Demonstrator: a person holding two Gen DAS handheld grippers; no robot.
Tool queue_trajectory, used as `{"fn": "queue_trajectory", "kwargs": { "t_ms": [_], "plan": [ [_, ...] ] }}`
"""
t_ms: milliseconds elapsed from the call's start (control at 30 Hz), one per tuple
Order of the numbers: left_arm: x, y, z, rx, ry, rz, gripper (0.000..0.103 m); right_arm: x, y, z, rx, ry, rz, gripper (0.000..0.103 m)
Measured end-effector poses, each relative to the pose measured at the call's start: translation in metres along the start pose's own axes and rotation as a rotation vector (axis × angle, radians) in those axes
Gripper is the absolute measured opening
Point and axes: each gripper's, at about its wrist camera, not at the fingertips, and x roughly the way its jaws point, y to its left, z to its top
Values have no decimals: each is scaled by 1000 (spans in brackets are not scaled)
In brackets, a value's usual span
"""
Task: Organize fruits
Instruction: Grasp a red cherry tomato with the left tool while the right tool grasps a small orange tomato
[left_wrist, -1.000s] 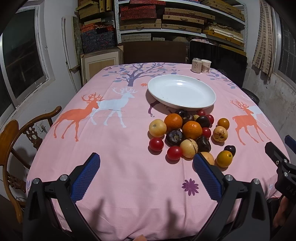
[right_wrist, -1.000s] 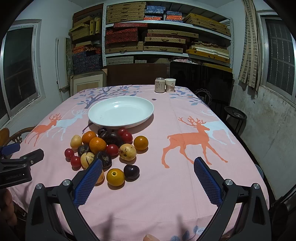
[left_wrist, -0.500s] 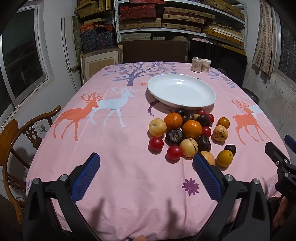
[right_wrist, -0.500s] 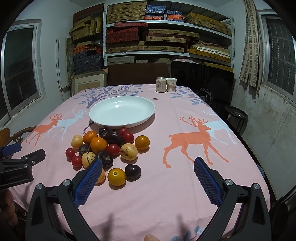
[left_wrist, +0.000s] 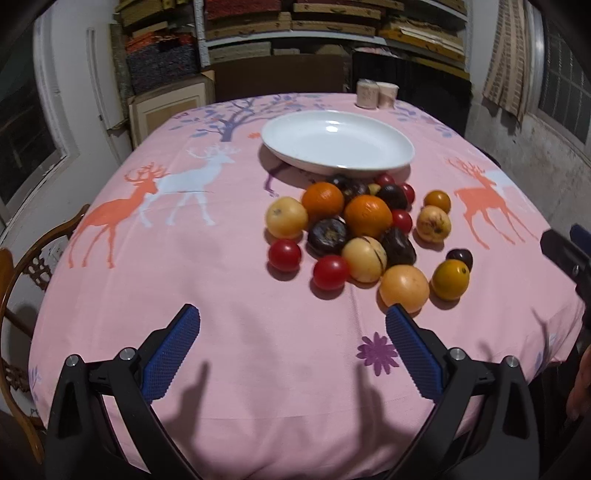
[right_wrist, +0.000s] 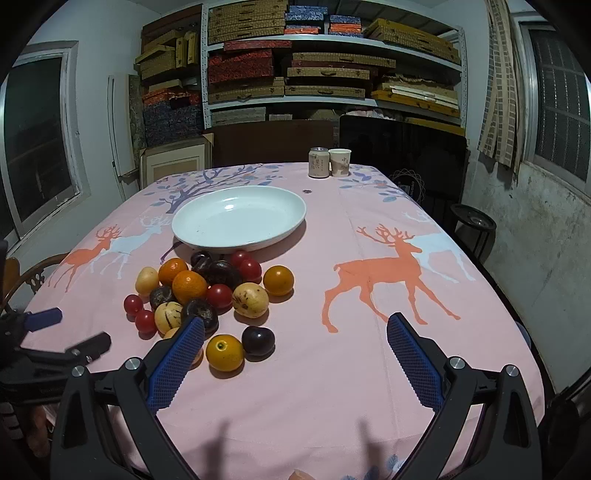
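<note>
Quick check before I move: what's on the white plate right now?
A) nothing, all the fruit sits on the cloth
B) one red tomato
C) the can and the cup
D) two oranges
A: the white plate is bare, and the fruit pile lies on the tablecloth in front of it.

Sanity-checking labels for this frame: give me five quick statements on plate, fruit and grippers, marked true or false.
1. The white plate is empty. True.
2. The left gripper holds a tomato. False: it is open and holds nothing.
3. The fruit pile lies on the tablecloth in front of the plate. True.
4. The can and the paper cup stand among the fruit. False: they stand at the far table edge.
5. The right gripper is shut. False: open.
</note>
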Motion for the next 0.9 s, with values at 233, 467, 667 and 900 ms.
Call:
{"fn": "queue_trajectory", "kwargs": {
  "t_ms": [233, 467, 667, 900],
  "plan": [
    [30, -12, 10, 84, 23, 15, 92, 16, -18, -2, 36, 37, -8, 99],
    [56, 25, 29, 9, 61, 3, 75, 34, -20, -5, 34, 77, 16, 99],
    [69, 29, 36, -2, 69, 8, 55, 50, -20, -6, 42, 114, 25, 99],
    [73, 22, 38, 18, 66, -31, 44, 58, -18, -5, 36, 134, 29, 99]
  ]
}}
